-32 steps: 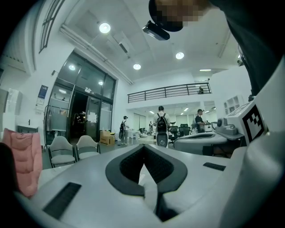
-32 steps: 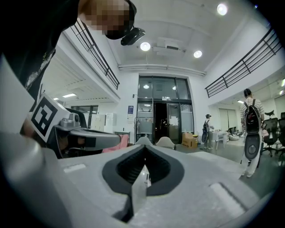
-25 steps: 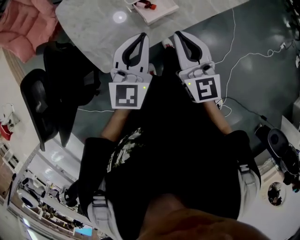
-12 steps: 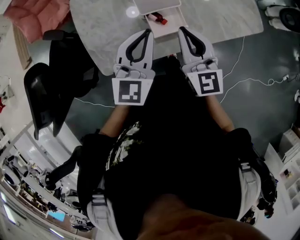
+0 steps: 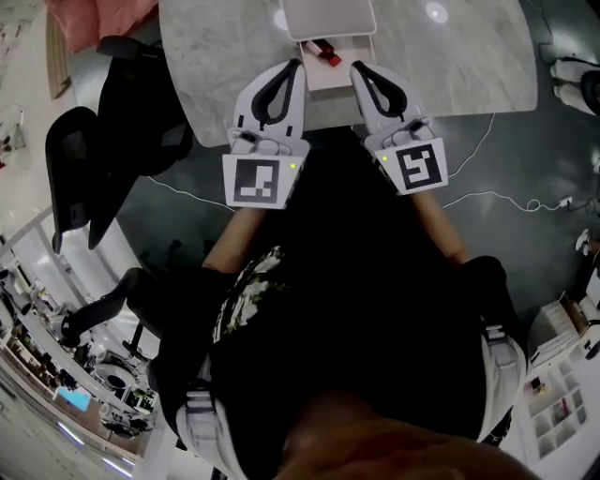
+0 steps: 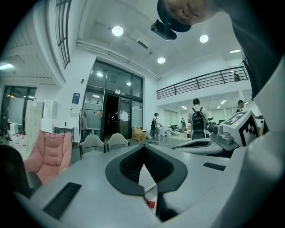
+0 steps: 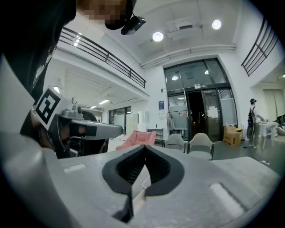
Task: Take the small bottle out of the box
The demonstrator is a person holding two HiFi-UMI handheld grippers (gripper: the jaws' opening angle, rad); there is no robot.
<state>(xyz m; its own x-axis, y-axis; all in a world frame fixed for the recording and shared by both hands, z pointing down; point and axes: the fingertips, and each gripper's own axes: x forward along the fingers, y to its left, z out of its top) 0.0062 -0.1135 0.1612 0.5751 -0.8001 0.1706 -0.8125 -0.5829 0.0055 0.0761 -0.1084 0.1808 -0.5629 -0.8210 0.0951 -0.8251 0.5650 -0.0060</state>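
Observation:
An open white box (image 5: 330,21) lies on the marble table (image 5: 216,56) at the top of the head view. Its tray holds a small bottle with a red cap (image 5: 325,52). My left gripper (image 5: 293,66) and my right gripper (image 5: 357,67) are both shut and empty, held side by side at the table's near edge, tips just short of the box. In the left gripper view the shut tips (image 6: 144,146) meet, and the red cap (image 6: 150,204) peeks through the gap below. The right gripper view shows the shut tips (image 7: 144,148) and a white box edge (image 7: 143,183) behind them.
Black office chairs (image 5: 112,141) stand left of the table. White cables (image 5: 506,192) trail over the dark floor on the right. A pink padded chair (image 6: 49,151) and grey chairs (image 6: 104,142) stand beyond the table. People (image 6: 197,116) stand far off in the hall.
The head view has swung so the table and box now sit straight ahead. Both grippers have come nearer to the box, still shut.

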